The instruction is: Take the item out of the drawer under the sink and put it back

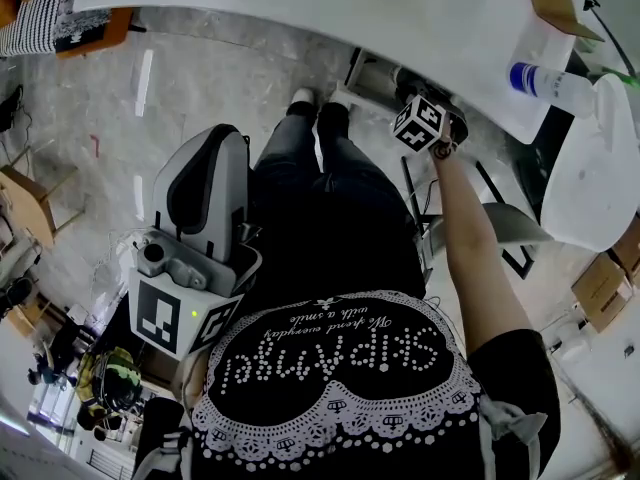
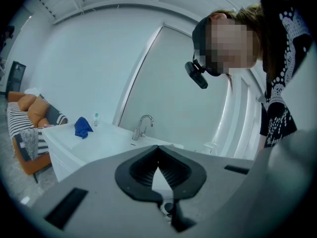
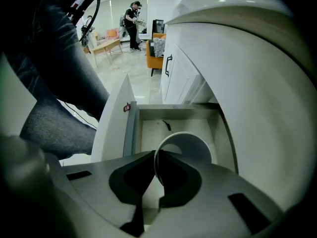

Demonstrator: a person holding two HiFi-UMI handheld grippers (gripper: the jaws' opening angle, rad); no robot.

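One white cup is pinched by its rim between the jaws of the right gripper, which is pointed steeply down. Directly beneath that gripper an open drawer is seen, and the cup is held within its outline. Whether the cup touches the drawer floor cannot be told. Beyond the cup only a small dark mark, too small to identify, is seen. The cup's near half is hidden behind the jaws. The left gripper is held with jaws pressed together on nothing; a faucet stands ahead of it.
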